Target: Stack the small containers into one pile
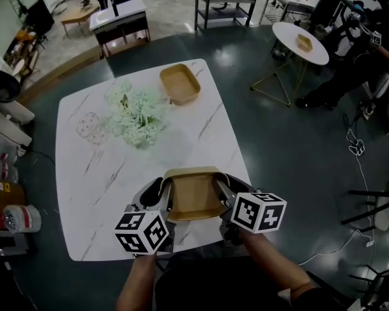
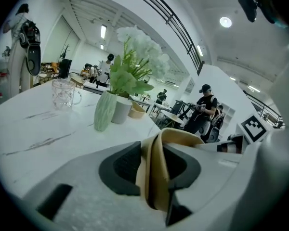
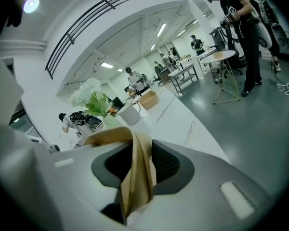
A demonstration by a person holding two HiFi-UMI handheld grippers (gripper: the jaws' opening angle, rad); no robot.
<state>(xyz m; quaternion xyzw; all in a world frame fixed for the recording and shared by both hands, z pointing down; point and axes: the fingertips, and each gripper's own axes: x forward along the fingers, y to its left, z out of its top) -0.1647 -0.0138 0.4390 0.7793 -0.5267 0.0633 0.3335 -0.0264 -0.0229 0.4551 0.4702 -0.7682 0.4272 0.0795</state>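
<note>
Room: I am looking into an open hall with a dark grey floor; other tables and people stand well back.
Table: a white marbled table (image 1: pixel 201 135) is my work surface.
Flowers: a white bouquet (image 1: pixel 137 116) sits left of centre, with a glass mug (image 1: pixel 89 127) just beside it.
Far container: a tan paper tray (image 1: pixel 179 83), open side up, near the far edge.
Near container: its twin (image 1: pixel 194 198), at the near edge between my two claws.
Left gripper (image 2: pixel 152 167): jaws partly closed, pinching the near container's left wall.
Right gripper (image 3: pixel 137 167): likewise, clamped on the right wall.
Bearing: the far container lies ahead and slightly left, well apart. Its long axis runs away from me. I judge neither hand clearly nearer.
</note>
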